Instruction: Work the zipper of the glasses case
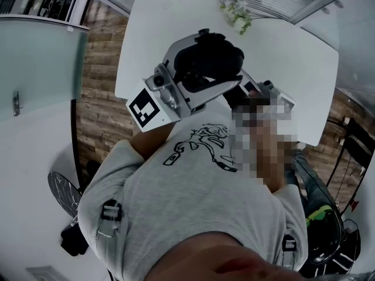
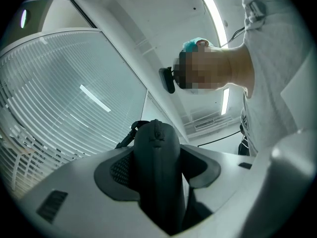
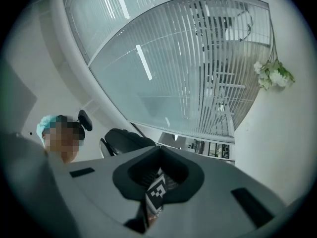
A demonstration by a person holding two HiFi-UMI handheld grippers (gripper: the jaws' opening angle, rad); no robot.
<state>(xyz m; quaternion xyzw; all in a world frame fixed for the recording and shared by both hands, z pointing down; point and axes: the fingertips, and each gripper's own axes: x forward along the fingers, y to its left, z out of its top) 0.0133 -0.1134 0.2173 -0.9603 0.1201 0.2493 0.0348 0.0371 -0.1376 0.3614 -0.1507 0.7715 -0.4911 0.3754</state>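
White table below; glasses case clamped in left tool; right tool jaws together.

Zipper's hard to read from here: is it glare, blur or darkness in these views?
Left gripper view: case sharp but dark, backlit by ceiling lights. Right gripper view: jaw gap in shadow, window bright, lines bowed. Head view: even light, heavy fisheye, case a black blob.

An office: blind-covered glass partitions, ceiling strip lights, a white table.
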